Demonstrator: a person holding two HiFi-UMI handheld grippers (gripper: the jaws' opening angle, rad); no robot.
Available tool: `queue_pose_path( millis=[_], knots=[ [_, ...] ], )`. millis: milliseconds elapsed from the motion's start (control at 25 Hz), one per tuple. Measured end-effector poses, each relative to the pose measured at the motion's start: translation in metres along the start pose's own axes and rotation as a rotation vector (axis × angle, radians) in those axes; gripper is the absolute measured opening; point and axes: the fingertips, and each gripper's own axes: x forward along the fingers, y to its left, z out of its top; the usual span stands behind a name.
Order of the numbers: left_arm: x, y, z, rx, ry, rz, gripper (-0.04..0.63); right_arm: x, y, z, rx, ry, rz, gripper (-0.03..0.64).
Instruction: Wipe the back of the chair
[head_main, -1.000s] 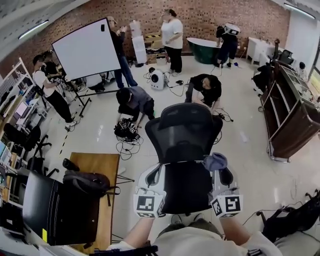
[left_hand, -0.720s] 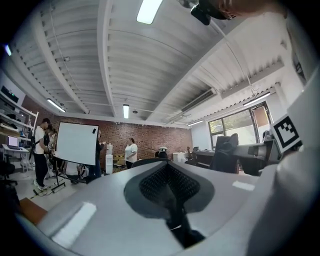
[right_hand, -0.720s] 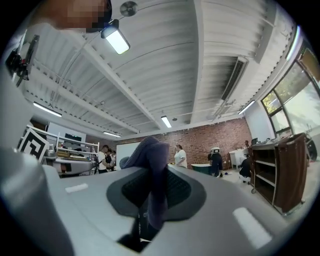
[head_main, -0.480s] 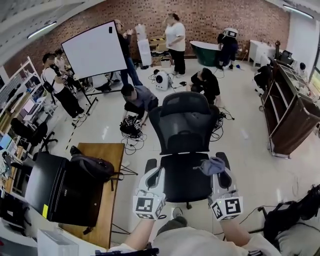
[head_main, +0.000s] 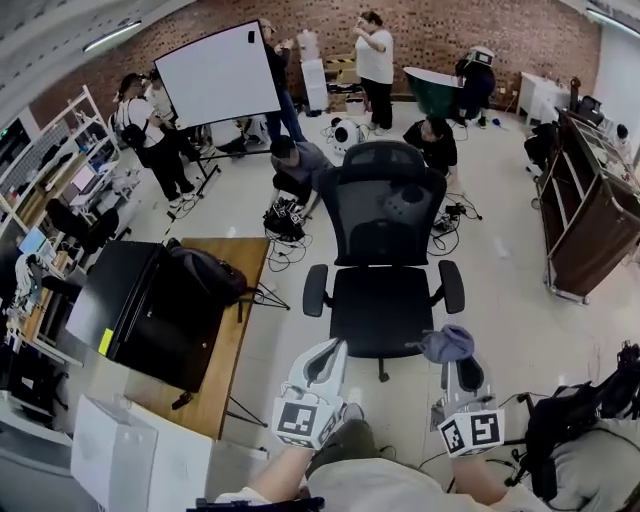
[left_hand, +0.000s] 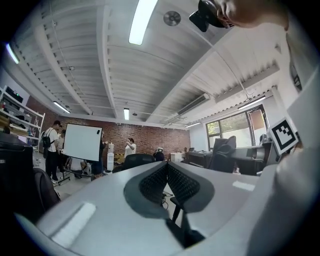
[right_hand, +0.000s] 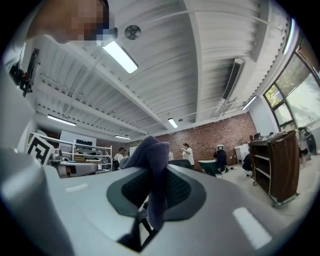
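A black mesh office chair (head_main: 385, 205) stands on the pale floor with its seat (head_main: 385, 310) turned toward me and its back on the far side. My left gripper (head_main: 333, 350) is held near me, short of the seat's front left; in the left gripper view its jaws (left_hand: 166, 167) are shut with nothing between them. My right gripper (head_main: 453, 360) is shut on a blue-purple cloth (head_main: 447, 343), which bunches over its tips in front of the seat's right corner. In the right gripper view the cloth (right_hand: 152, 170) hangs between the jaws.
A wooden table (head_main: 228, 345) at my left carries a black case (head_main: 140, 310) and a backpack (head_main: 205, 275). A whiteboard (head_main: 218, 75) and several people are behind the chair. A brown cabinet (head_main: 590, 220) stands at the right, and a black bag (head_main: 580, 420) lies at the lower right.
I have backed away from the chair: it now stands farther off, and both grippers have come off its seat toward me. The cloth stays in the right gripper.
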Motion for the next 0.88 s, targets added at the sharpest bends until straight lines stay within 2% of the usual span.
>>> queue_pose_path(
  millis=[280, 480, 600, 880],
  knots=[
    [-0.026, -0.031, 0.023, 0.011, -0.031, -0.031, 0.066, -0.043, 0.015, 0.020, 0.008, -0.003, -0.012, 0.051],
    [-0.054, -0.029, 0.050, 0.019, -0.044, -0.024, 0.066, -0.057, 0.038, 0.042, 0.001, -0.031, -0.010, 0.051],
    [-0.067, -0.022, 0.036, -0.011, 0.028, 0.000, 0.066, -0.053, 0.039, 0.031, 0.029, -0.017, -0.005, 0.051],
    [-0.072, -0.032, 0.026, -0.015, 0.038, -0.017, 0.066, -0.063, 0.035, 0.016, 0.066, 0.016, 0.000, 0.051]
  ],
)
